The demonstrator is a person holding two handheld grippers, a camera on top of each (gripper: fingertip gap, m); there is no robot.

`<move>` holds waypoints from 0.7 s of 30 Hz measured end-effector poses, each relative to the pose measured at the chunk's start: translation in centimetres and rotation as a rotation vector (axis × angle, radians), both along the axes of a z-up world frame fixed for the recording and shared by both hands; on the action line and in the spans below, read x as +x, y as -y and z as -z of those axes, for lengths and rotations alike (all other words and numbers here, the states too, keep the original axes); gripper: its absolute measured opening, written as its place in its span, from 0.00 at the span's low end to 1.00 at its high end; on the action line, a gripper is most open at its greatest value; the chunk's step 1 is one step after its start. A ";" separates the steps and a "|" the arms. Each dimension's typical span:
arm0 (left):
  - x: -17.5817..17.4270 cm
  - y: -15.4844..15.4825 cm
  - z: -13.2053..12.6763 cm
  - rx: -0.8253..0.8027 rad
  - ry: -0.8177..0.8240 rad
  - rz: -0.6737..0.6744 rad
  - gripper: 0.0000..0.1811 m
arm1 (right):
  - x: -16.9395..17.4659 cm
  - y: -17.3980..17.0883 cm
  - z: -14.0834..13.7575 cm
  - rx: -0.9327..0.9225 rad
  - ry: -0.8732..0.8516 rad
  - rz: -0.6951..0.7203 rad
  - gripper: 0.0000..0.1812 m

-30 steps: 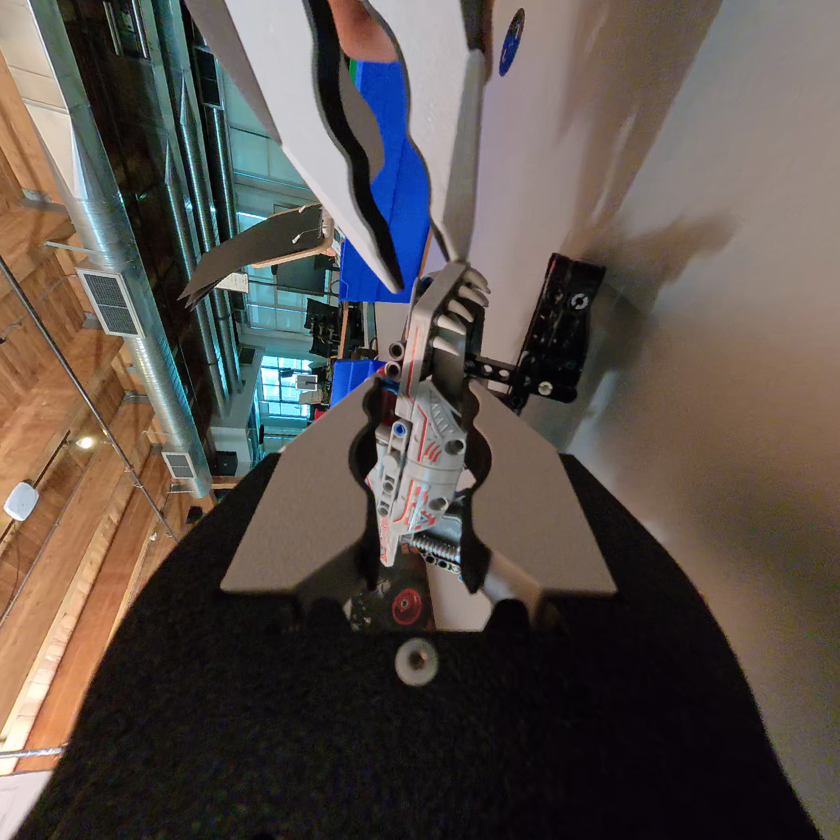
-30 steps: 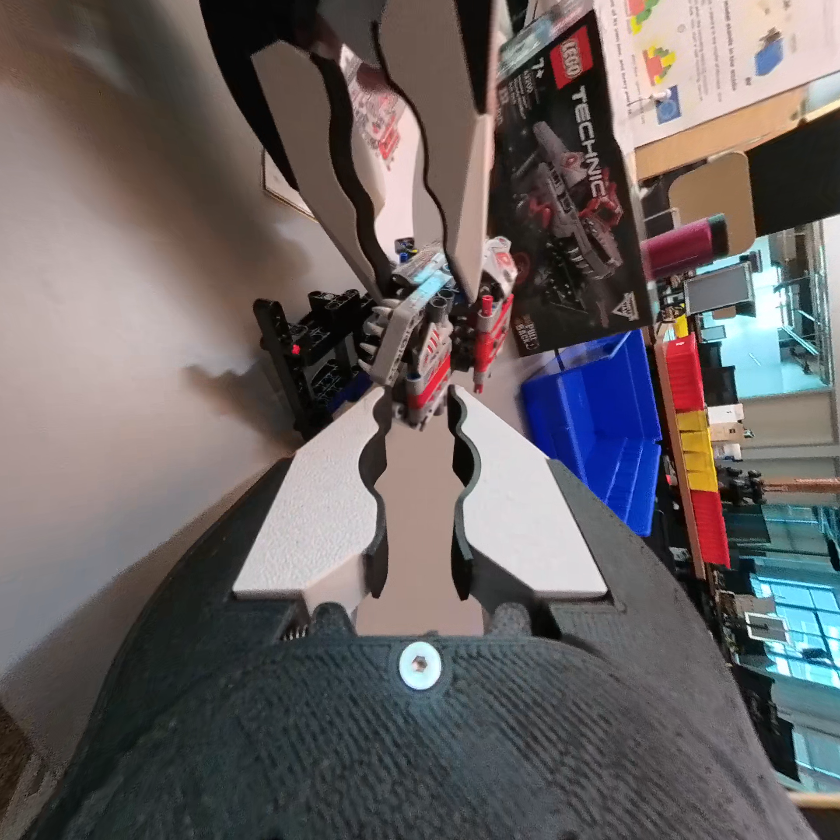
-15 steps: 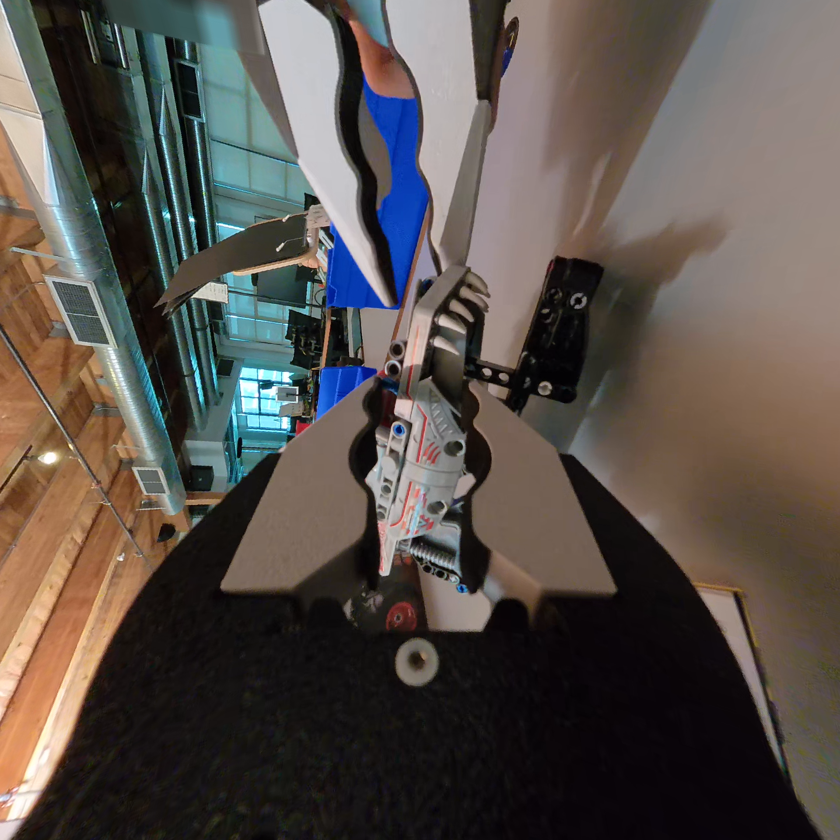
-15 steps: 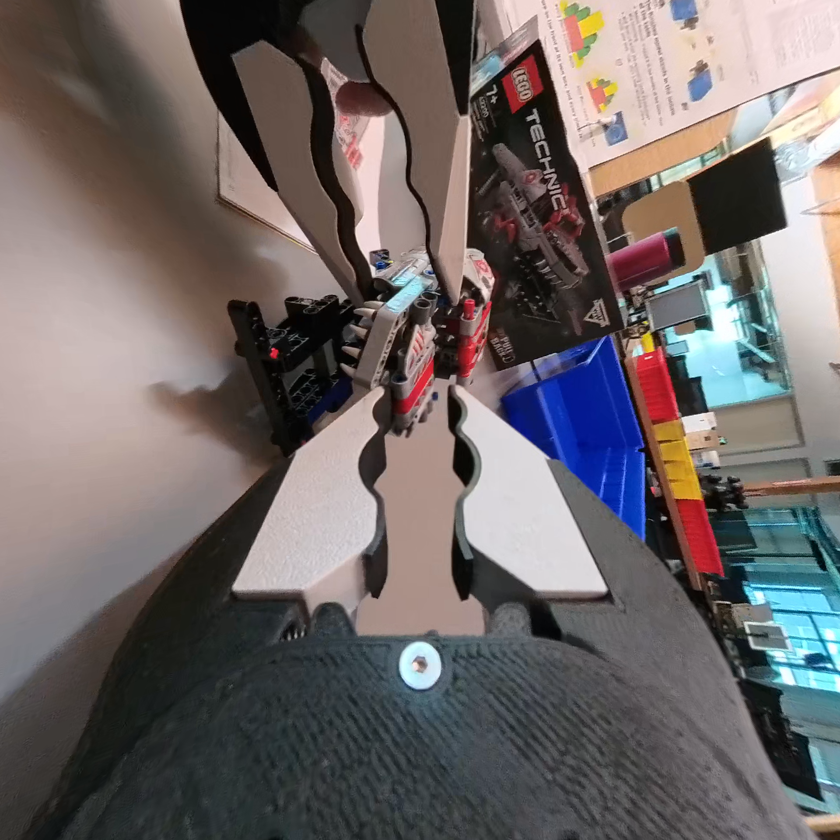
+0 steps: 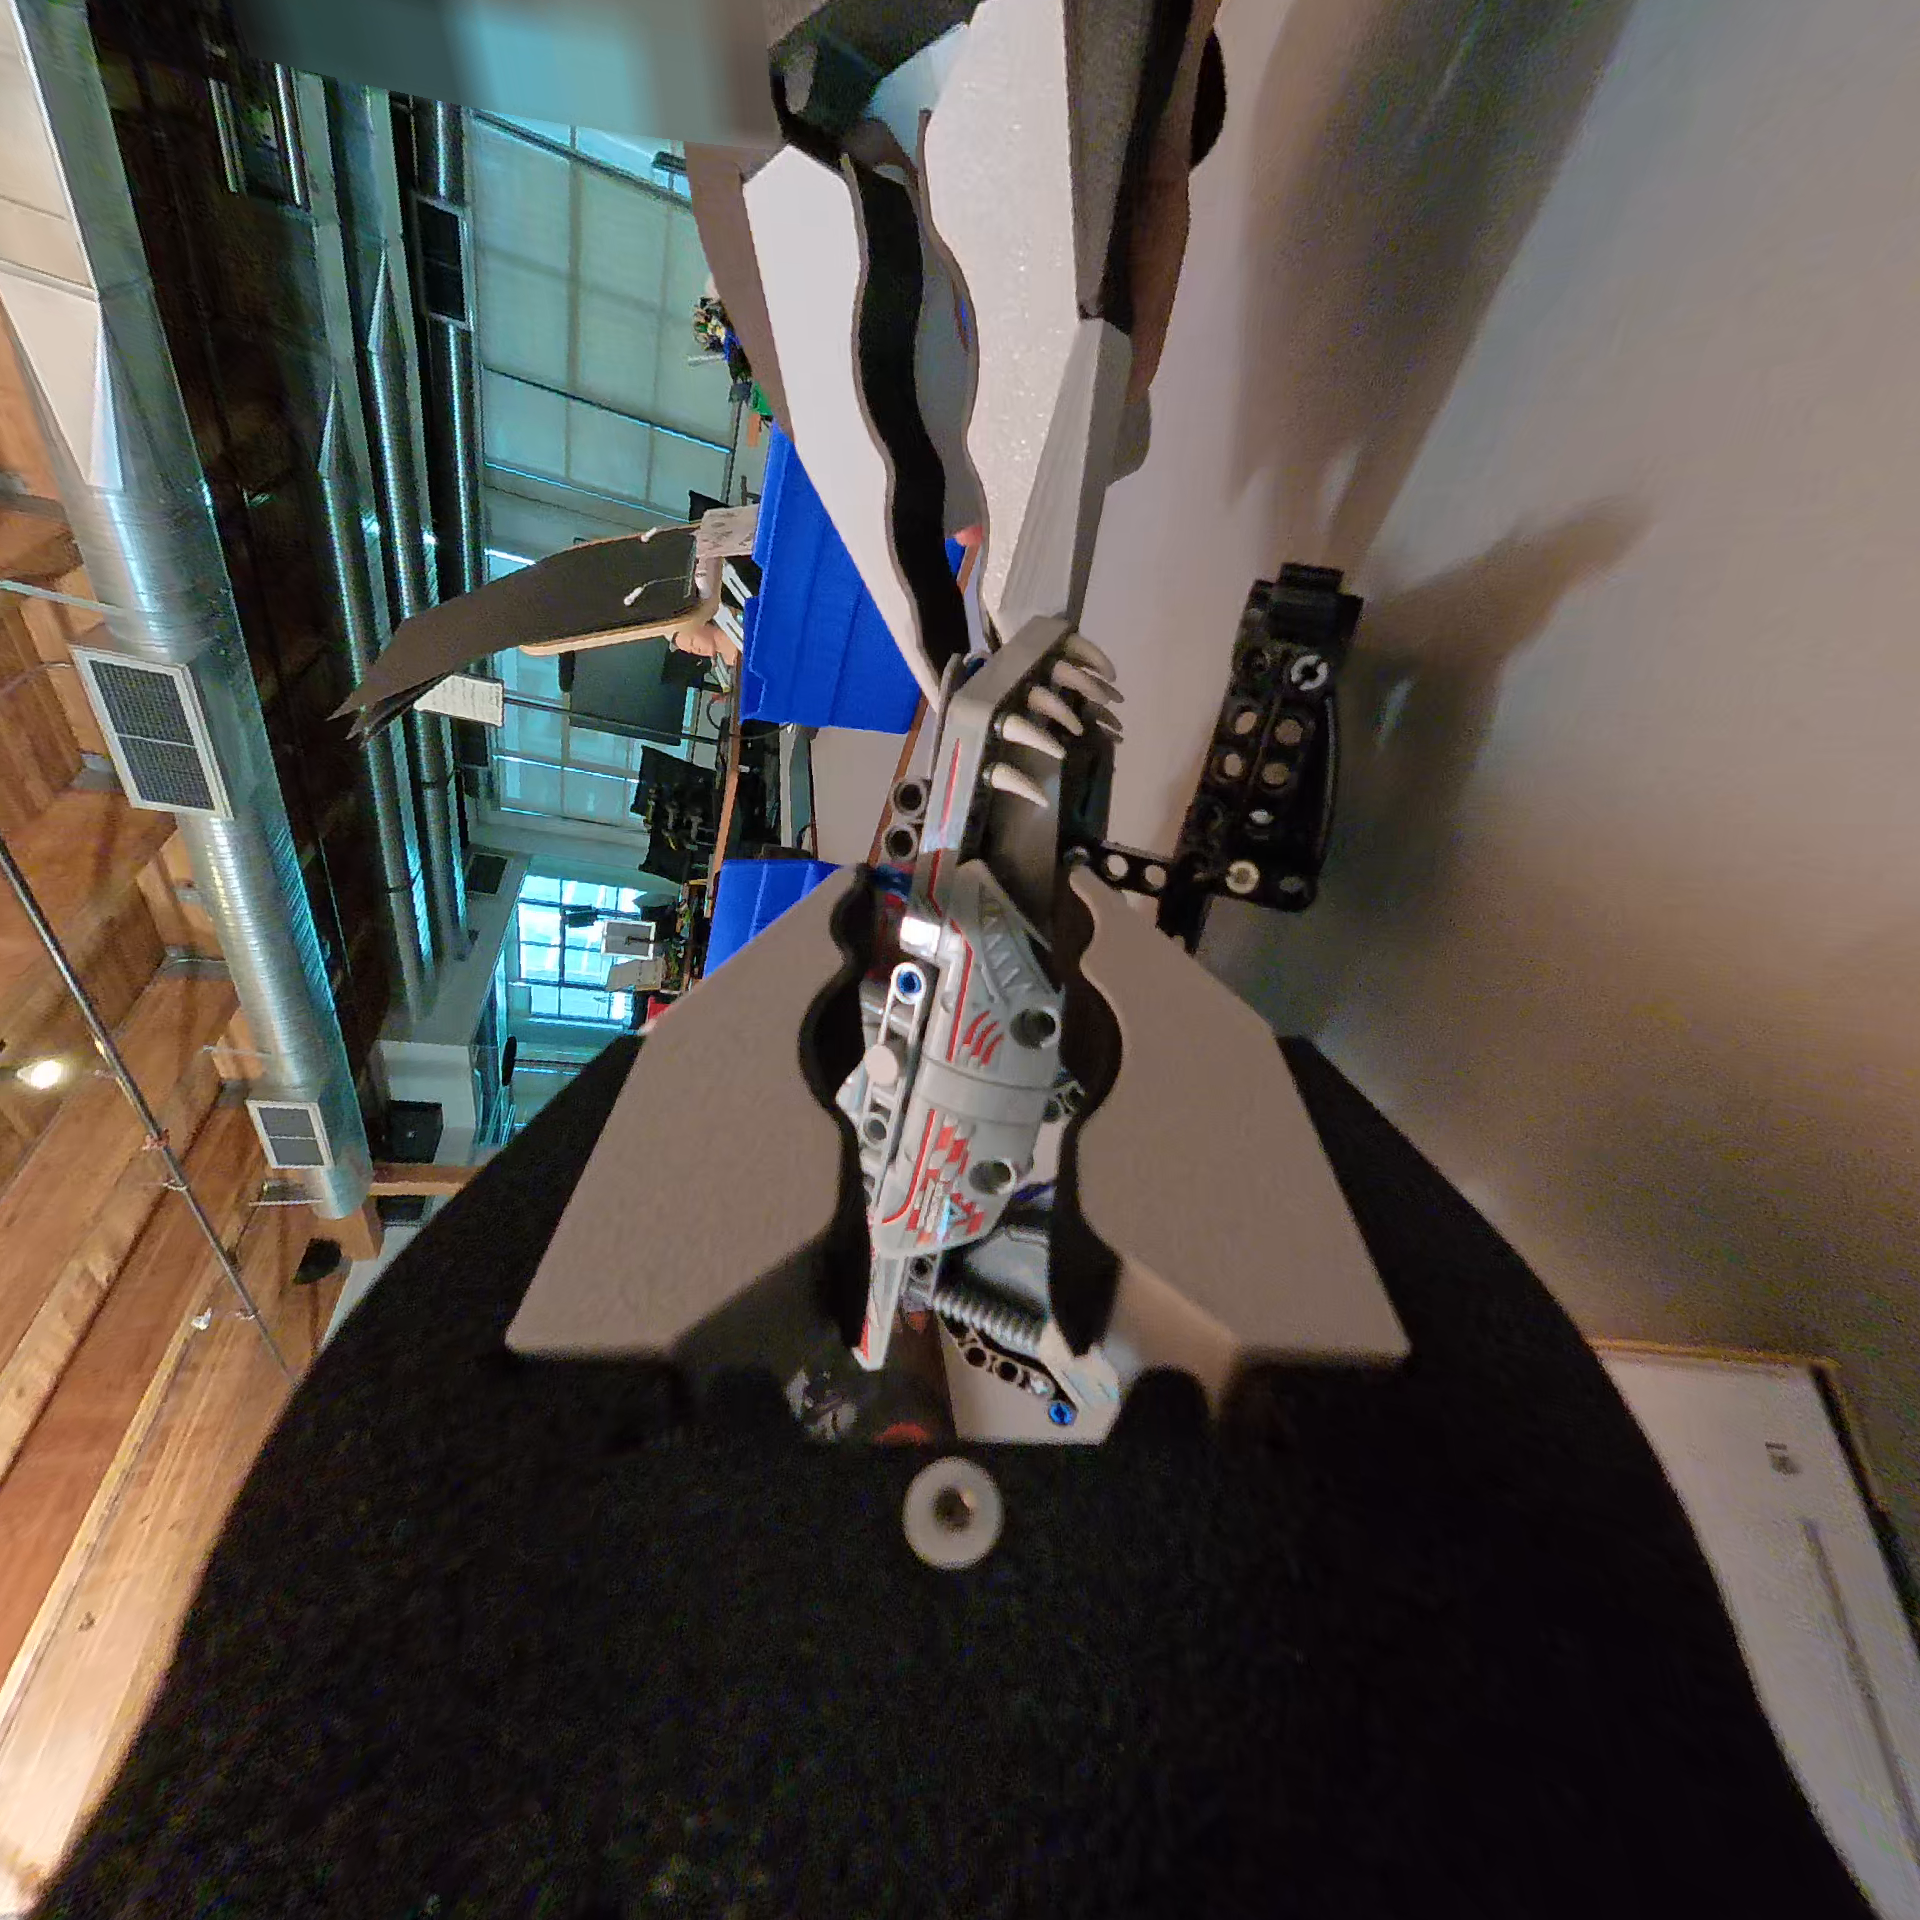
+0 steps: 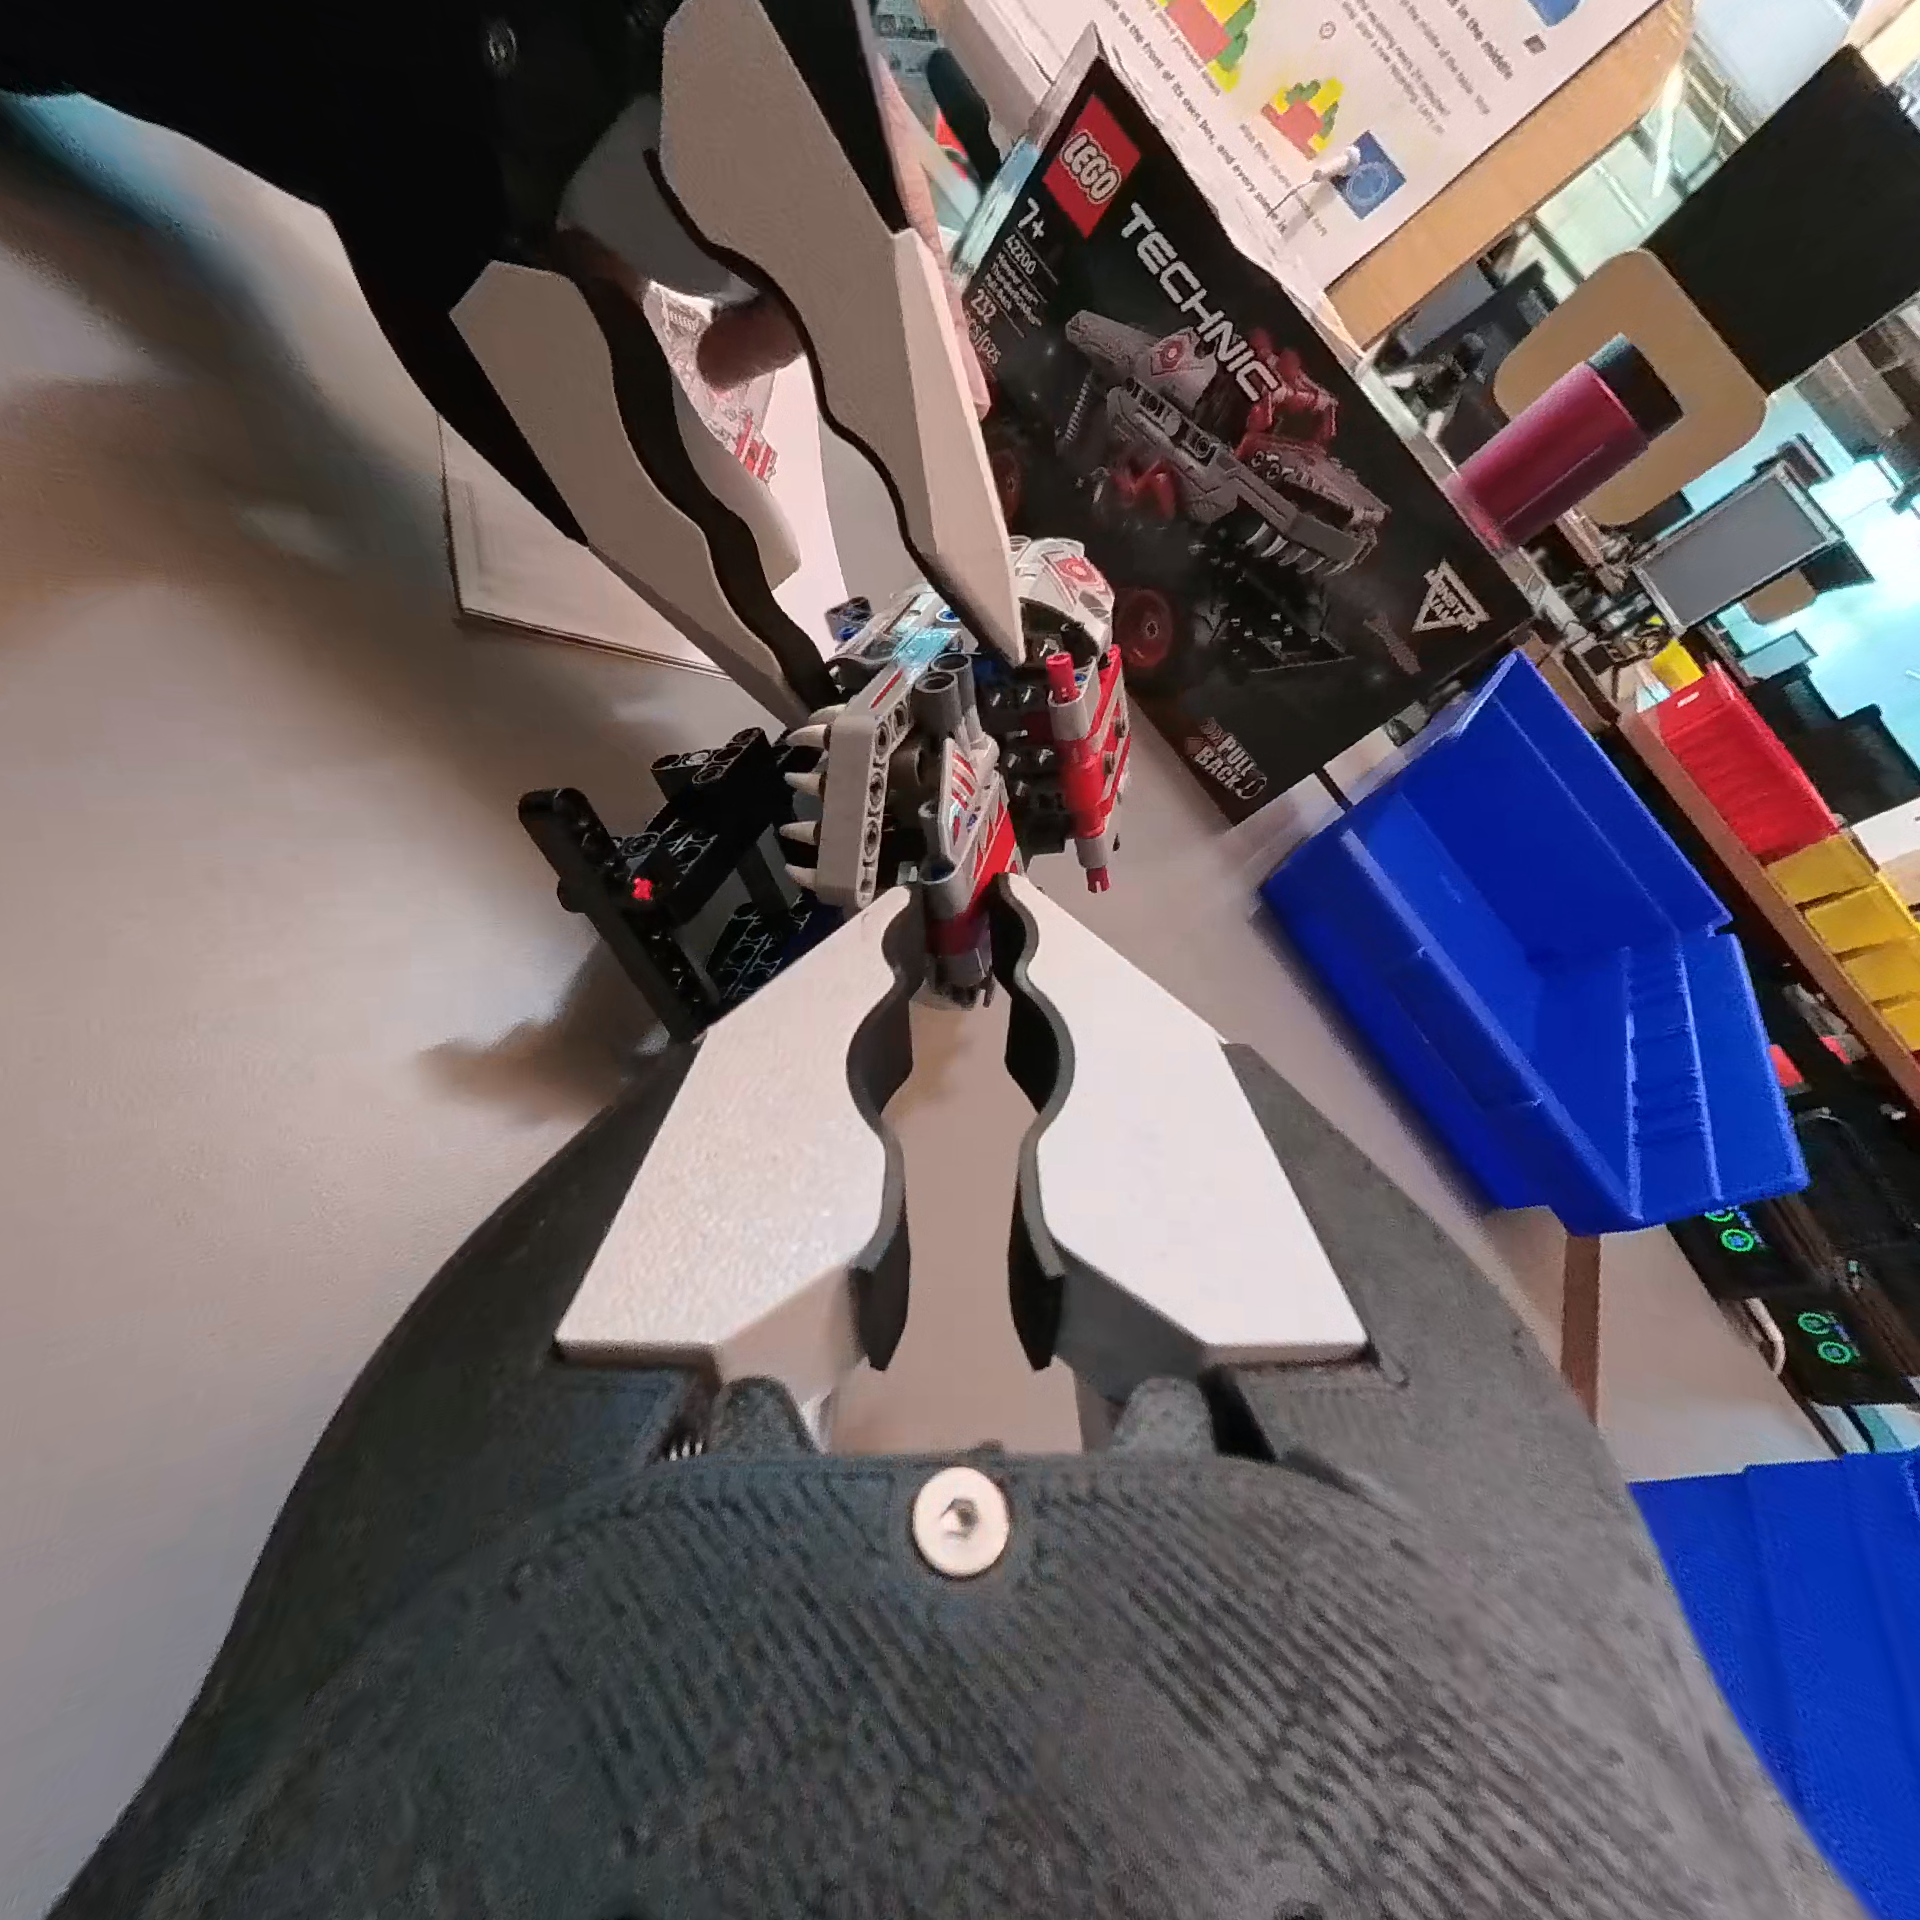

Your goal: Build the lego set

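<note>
While both cameras are rolled onto their sides, so that the pale tabletop stands like a wall, the left gripper pinches the grey, red-striped lego model between its two fingers, clamped along the body with the toothed jaw piece sticking out past the fingertips. The model is held off the tabletop, between the two grippers. The right gripper comes at it from the opposite end, tip to tip with the left one; its fingers are drawn close together and nip a small red and grey part at the model's end. A black lego frame hangs off the model on the tabletop side. Beyond it stand the lego box and a blue bin, with an open booklet lying flat.
</note>
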State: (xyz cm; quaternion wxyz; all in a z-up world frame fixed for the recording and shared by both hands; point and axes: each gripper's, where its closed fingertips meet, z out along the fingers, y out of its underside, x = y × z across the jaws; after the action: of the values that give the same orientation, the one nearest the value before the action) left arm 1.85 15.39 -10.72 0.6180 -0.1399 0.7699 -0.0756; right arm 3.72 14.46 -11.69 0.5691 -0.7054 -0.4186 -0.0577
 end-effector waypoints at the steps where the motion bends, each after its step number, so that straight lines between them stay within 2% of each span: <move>1: 0.0 0.0 0.0 -0.001 0.001 0.003 0.17 | 0.1 -0.1 0.0 -0.003 -0.008 0.004 0.05; 14: -0.3 -0.7 0.0 -0.114 0.061 0.036 0.17 | -0.2 -0.9 -0.1 -0.003 -0.140 0.022 0.05; 21: -0.4 -0.9 -0.1 -0.125 0.081 0.036 0.17 | -0.1 -1.0 0.0 0.017 -0.132 0.026 0.05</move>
State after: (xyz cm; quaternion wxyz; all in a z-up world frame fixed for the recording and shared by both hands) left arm 1.43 16.30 -10.64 0.6374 -0.1613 0.7404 -0.1399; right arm 3.64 15.48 -11.68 0.6005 -0.7082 -0.3705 -0.0224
